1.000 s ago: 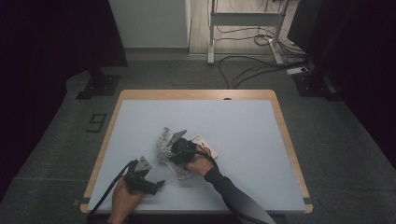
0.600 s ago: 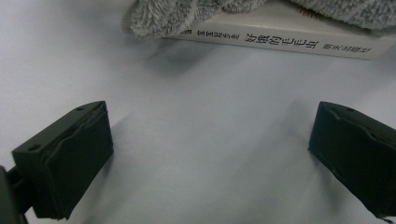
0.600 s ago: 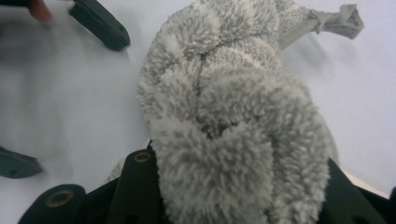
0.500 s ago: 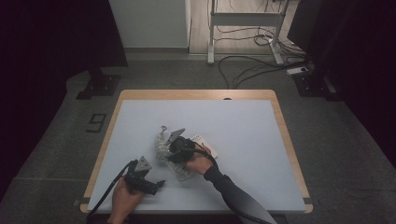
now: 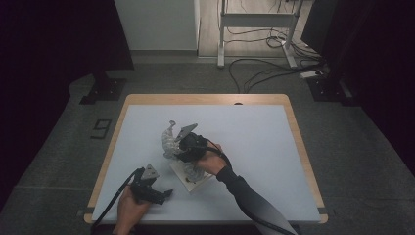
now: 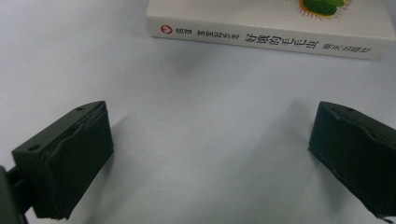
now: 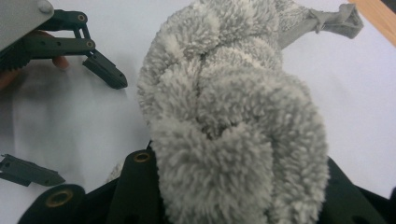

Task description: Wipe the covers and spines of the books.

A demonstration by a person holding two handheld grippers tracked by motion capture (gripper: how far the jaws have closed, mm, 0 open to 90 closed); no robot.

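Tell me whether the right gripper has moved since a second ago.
Yes. The right gripper, shut on the grey fluffy cloth, has risen slightly above the book, which lies flat on the table.

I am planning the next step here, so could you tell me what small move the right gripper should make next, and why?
Probably lift a little higher: the right gripper is shut on the fluffy grey cloth, which hangs just over the book, while the left gripper waits open on the table.
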